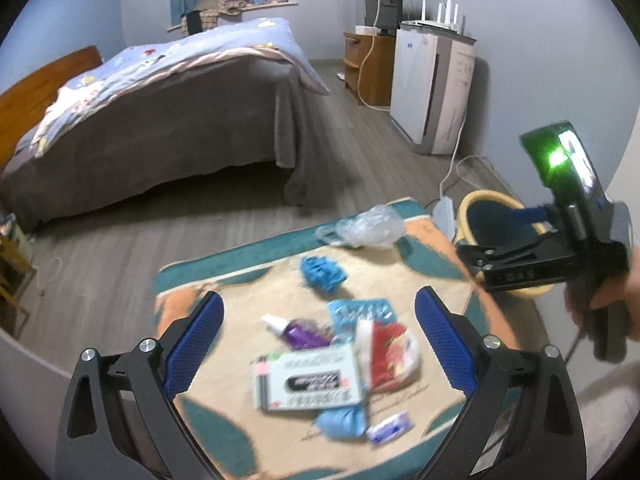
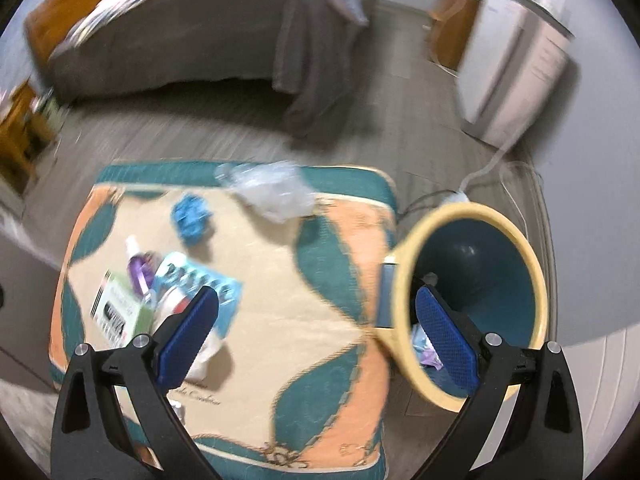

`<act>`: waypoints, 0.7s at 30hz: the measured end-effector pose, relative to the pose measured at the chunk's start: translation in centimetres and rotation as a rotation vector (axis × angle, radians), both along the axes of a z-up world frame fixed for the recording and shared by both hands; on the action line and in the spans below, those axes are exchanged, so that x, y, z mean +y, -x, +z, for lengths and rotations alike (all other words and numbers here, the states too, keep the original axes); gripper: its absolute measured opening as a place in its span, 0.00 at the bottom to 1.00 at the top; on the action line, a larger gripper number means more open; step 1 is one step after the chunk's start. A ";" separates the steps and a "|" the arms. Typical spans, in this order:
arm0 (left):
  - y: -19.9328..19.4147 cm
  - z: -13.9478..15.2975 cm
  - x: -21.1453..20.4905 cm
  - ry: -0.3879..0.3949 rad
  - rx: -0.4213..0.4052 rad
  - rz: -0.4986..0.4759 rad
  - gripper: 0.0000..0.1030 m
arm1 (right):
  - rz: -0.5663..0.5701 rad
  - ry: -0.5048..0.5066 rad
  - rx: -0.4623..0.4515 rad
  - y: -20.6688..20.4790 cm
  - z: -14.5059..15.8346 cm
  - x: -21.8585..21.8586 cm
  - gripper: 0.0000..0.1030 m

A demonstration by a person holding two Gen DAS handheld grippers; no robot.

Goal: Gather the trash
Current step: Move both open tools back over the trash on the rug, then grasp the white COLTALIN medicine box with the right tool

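Hovering above a woven mat (image 1: 280, 280) patterned in teal, peach and cream, the left gripper (image 1: 319, 344) is spreading its blue, mesh-textured fingers wide and gripping nothing. Under it a heap of trash is lying on the mat: a flat white carton with black print (image 1: 308, 380), a small purple bottle with a white cap (image 1: 296, 330), a light blue blister sheet (image 1: 362, 314), a red and white wrapper (image 1: 390, 354), a soft blue wad (image 1: 342, 422) and a tiny white packet (image 1: 390, 428). Farther off, a crumpled blue glove (image 1: 322, 274) and a crinkled clear plastic bag (image 1: 364, 227) are sitting apart from the heap. The right gripper (image 2: 317, 336) is also standing wide and empty, one finger over the mat, the other inside the mouth of a round bin (image 2: 404, 280) with a cream rim and dark teal inside, just beside the mat's edge. Scraps (image 2: 424, 346) are lying in it. A hand (image 1: 612, 300) is gripping the right tool's handle.
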State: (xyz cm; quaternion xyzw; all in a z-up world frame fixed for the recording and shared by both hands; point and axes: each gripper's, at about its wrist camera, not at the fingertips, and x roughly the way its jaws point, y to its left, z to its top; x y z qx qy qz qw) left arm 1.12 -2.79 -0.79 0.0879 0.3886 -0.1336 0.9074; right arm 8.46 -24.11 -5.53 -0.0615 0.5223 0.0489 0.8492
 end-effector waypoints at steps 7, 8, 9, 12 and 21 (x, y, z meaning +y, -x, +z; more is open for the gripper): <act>2.2 -1.3 6.9 -0.038 0.040 0.120 0.93 | 0.218 0.034 0.013 0.9 -1.0 8.6 0.94; 2.3 -1.5 8.0 -0.039 0.042 0.141 0.93 | 0.257 0.046 0.016 1.0 -1.3 10.1 0.94; 2.4 -1.6 8.8 -0.035 0.046 0.156 0.93 | 0.289 0.052 0.020 1.1 -1.7 11.5 0.94; 2.6 -2.0 11.4 -0.026 0.055 0.189 0.93 | 0.356 0.058 0.041 1.2 -2.7 14.7 0.94; 1.8 -3.7 17.0 0.028 0.094 0.251 0.93 | 0.499 0.116 0.117 0.5 -6.6 21.6 0.94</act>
